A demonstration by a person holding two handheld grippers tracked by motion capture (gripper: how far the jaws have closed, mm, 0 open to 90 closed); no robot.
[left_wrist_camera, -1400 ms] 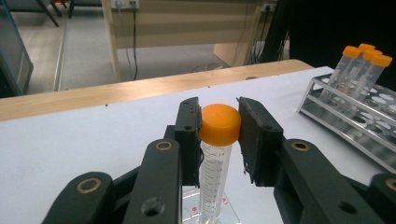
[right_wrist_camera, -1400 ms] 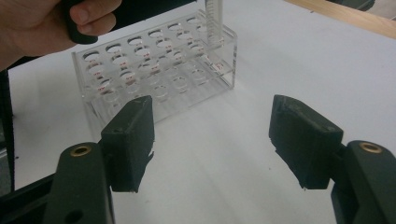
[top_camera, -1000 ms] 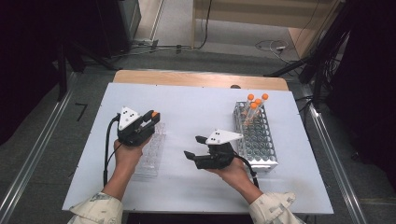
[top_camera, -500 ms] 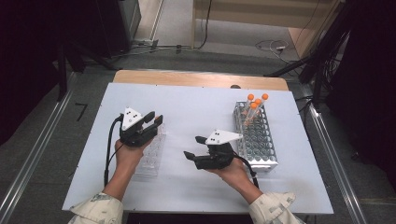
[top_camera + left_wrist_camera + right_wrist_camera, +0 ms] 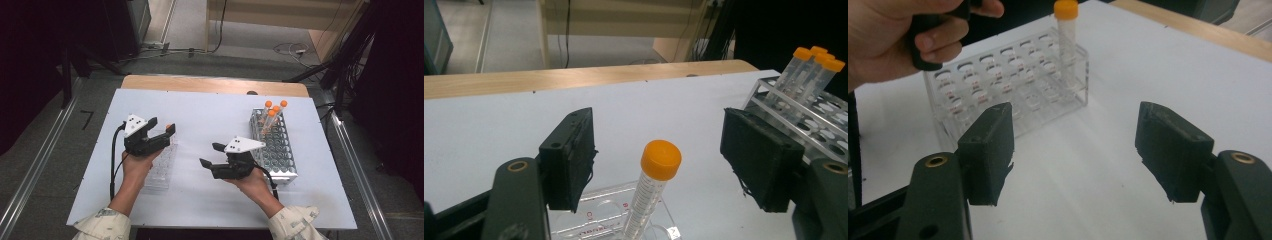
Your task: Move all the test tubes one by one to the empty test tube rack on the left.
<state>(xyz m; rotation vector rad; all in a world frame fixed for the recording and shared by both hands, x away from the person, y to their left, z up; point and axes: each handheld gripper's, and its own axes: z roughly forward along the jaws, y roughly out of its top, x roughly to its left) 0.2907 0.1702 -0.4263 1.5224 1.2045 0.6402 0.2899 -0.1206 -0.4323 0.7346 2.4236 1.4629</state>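
White table top [image 5: 210, 125] with a strip of bare wood edge [image 5: 215, 85] along the far side. Grey floor around it, metal rails [image 5: 355, 165] on both sides, cables [image 5: 295, 49] on the floor beyond, dark equipment at the room's edges, wooden furniture at the back.

Left gripper [image 5: 161, 131] held over the near-left part of the table, jaws wide apart, gripping nothing. In the left gripper view one orange-capped tube [image 5: 651, 192] stands upright between the two jaws, clear of both pads, seated in the clear plastic rack [image 5: 611, 215] below the jaws. In the right gripper view the same tube [image 5: 1066, 37] sits in the end corner slot of the clear rack [image 5: 1008, 85]; the other slots look empty. The left hand [image 5: 908, 37] wraps the grip above that rack.

Right gripper [image 5: 210, 155] held low over the table centre, jaws also wide apart, empty; bare white surface between them, clear rack ahead of the jaws.

Metal wire rack [image 5: 277, 145] just behind the right gripper, on the table's right side. Four orange-capped tubes [image 5: 274, 112] stand tilted at its far end; in the left gripper view they [image 5: 811, 70] rise beyond the right-hand jaw.
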